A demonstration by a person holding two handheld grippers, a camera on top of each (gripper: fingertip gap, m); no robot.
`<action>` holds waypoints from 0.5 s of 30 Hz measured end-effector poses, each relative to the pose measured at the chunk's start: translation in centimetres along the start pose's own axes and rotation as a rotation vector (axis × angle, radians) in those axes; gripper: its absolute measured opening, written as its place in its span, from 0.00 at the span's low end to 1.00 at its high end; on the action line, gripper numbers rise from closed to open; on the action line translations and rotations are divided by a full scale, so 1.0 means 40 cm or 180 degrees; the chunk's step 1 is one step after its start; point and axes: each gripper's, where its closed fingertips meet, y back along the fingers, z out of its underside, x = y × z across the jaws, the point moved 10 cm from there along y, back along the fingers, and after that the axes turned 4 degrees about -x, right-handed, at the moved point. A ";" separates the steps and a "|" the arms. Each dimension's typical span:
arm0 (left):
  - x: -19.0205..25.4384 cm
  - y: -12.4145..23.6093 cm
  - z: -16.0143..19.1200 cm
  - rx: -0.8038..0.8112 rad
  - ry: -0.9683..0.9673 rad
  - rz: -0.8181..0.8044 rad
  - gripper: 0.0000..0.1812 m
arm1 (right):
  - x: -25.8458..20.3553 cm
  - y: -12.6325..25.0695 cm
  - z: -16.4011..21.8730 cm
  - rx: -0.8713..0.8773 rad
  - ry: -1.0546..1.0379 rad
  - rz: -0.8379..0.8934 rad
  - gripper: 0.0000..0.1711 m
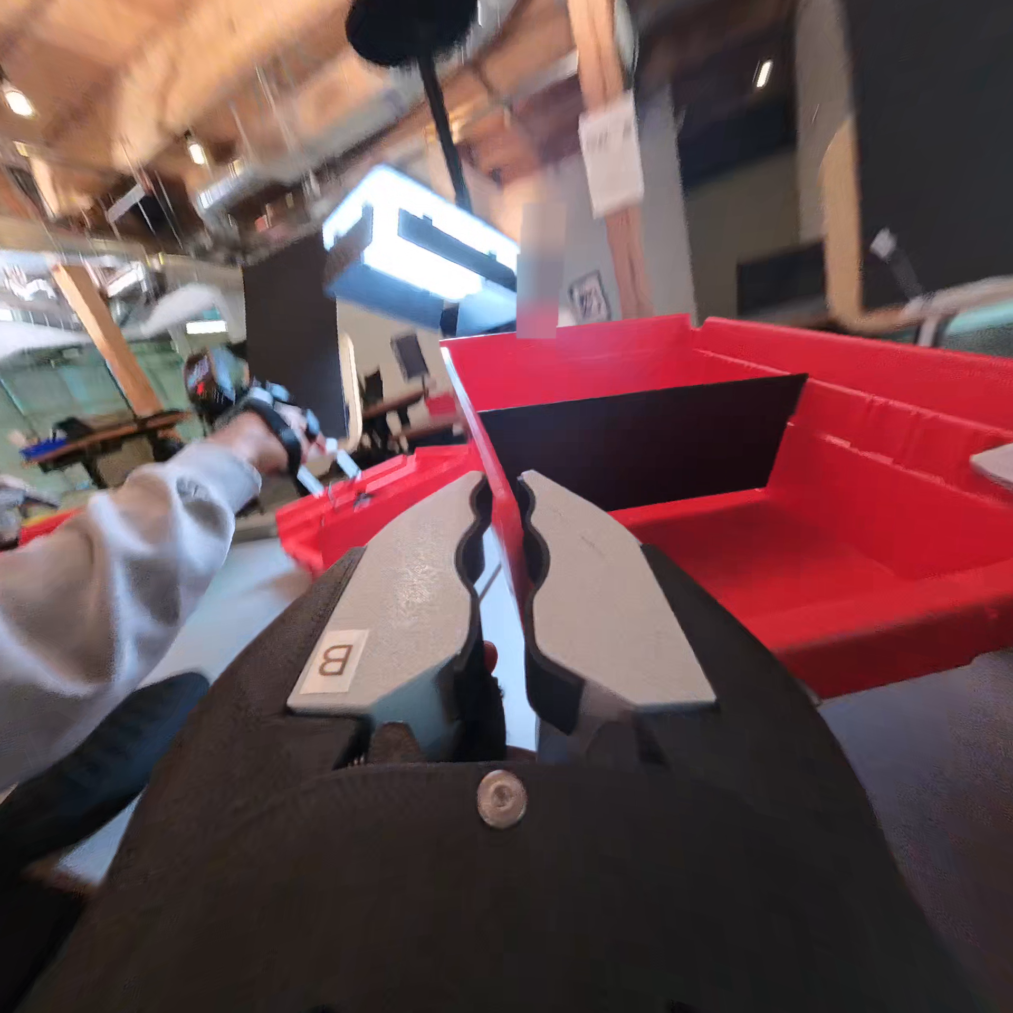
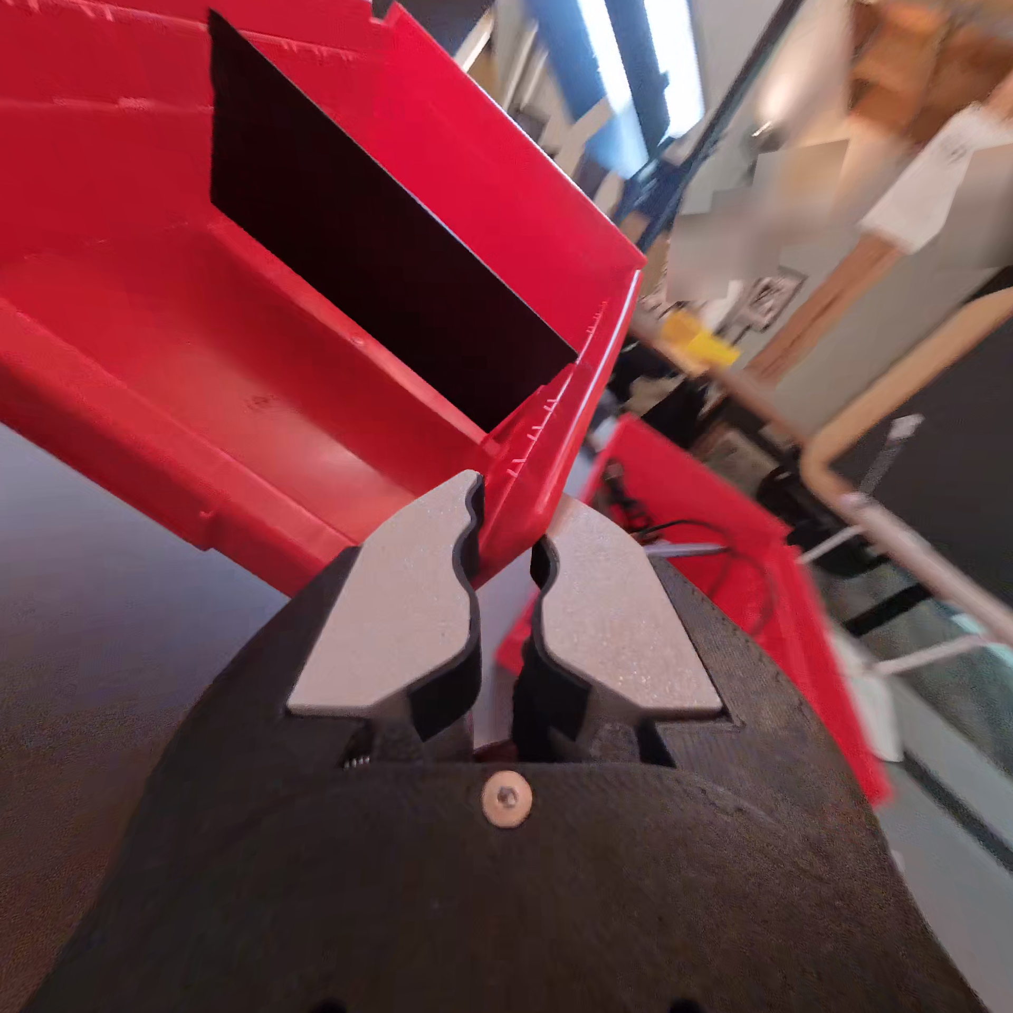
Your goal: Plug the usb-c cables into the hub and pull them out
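Jaws of the left gripper (image 1: 501, 485) pinch the side wall of a red bin (image 1: 767, 548). Right gripper (image 2: 512, 512) likewise clamps a red bin's wall (image 2: 526, 471); a second bin (image 2: 712, 504) holding black cables (image 2: 685, 526) lies at 2 o'clock.

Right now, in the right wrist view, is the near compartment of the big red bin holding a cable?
No. The big red bin shows only bare red floor in front of its black divider; cables lie in the smaller red bin beyond.

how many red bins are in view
2. One big red bin with a black divider sits right at the jaws in both views, its side wall between them. A second red bin lies beyond, holding dark cables. More may be hidden.
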 end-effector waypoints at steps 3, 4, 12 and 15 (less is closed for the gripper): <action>0.078 0.010 -0.086 0.0628 0.0045 0.0029 0.05 | 0.097 0.090 -0.016 0.0403 0.0086 0.0525 0.07; 0.113 0.009 -0.113 0.0820 0.0086 0.0100 0.05 | 0.133 0.126 -0.012 0.0489 0.0099 0.0706 0.07; 0.535 -0.067 -0.244 0.1096 0.0639 0.1648 0.07 | 0.412 0.436 0.173 0.0033 0.0119 0.2044 0.05; 0.726 -0.087 -0.254 0.0898 0.0780 0.2160 0.07 | 0.496 0.529 0.282 -0.0376 -0.0048 0.2323 0.05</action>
